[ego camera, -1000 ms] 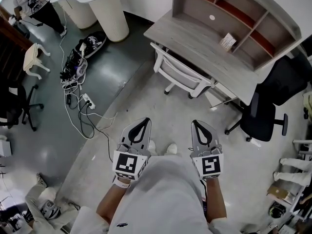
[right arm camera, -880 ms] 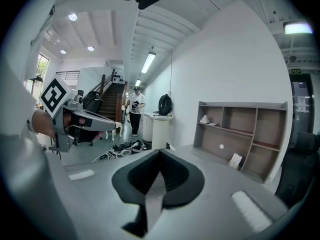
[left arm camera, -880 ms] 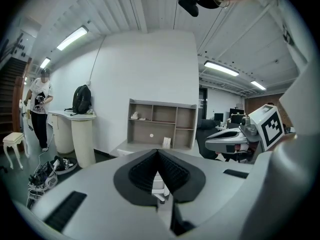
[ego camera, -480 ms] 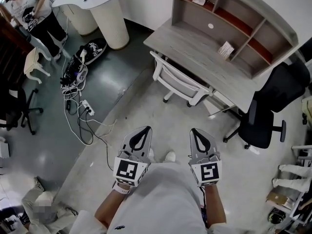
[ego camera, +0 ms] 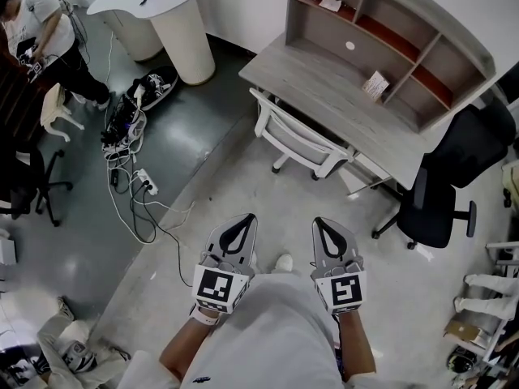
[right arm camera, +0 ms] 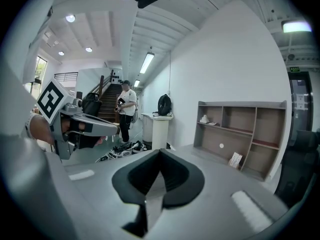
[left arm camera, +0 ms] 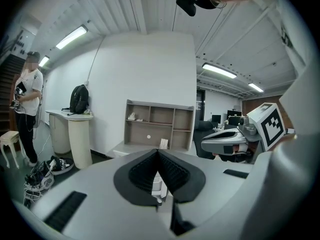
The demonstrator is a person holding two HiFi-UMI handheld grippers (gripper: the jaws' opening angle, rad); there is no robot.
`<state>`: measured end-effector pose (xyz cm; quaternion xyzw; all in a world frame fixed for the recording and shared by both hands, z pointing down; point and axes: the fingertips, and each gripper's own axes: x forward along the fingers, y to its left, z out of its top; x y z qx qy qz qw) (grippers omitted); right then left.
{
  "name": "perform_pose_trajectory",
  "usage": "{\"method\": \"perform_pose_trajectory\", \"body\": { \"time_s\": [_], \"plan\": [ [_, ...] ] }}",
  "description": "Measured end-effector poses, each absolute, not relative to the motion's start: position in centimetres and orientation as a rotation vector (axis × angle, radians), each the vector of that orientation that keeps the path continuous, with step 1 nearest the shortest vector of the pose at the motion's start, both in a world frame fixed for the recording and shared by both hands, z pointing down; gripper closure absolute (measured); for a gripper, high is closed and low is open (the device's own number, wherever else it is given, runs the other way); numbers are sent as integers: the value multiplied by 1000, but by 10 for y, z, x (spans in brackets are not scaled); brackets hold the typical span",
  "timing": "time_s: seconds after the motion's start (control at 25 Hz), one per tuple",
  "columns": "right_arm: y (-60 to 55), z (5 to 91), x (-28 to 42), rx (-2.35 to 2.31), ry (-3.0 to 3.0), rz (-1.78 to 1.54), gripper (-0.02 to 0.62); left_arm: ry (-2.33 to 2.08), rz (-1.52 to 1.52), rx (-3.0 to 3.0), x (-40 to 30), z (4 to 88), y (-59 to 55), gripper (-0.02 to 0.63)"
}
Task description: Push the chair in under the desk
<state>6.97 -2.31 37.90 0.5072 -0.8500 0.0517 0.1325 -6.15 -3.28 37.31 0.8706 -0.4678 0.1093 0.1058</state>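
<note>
A white chair (ego camera: 298,138) stands in front of the grey wooden desk (ego camera: 340,87), its backrest toward me, pulled partly out. The desk carries a shelf unit (ego camera: 389,31). My left gripper (ego camera: 241,221) and right gripper (ego camera: 322,224) are held side by side in front of my body, well short of the chair, both shut with nothing between the jaws. In the left gripper view the left gripper (left arm camera: 158,152) points toward the desk (left arm camera: 131,148) and a sliver of the chair (left arm camera: 157,184) shows past the jaws. In the right gripper view the right gripper (right arm camera: 159,153) faces the shelf unit (right arm camera: 243,134).
A black office chair (ego camera: 442,185) stands right of the desk. A white round pedestal table (ego camera: 174,14), a tangle of cables and a power strip (ego camera: 134,144) lie on the dark floor at left. A person (ego camera: 36,31) stands at far left beside a small stool (ego camera: 55,104).
Both grippers have drifted slightly nearer the chair and closer together. The person at far left has moved along the dark floor. The chair and desk have not moved.
</note>
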Motion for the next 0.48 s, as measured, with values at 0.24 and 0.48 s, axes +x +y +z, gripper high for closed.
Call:
{"method": "perform_pose_trajectory", "body": {
  "time_s": [0.24, 0.48],
  "plan": [
    [-23, 376, 64, 1492, -2493, 134, 584, -1380, 313, 2565, -66, 371, -33, 600],
    [-24, 372, 63, 1509, -2493, 147, 584, -1364, 315, 2580, -62, 372, -35, 600]
  ]
}}
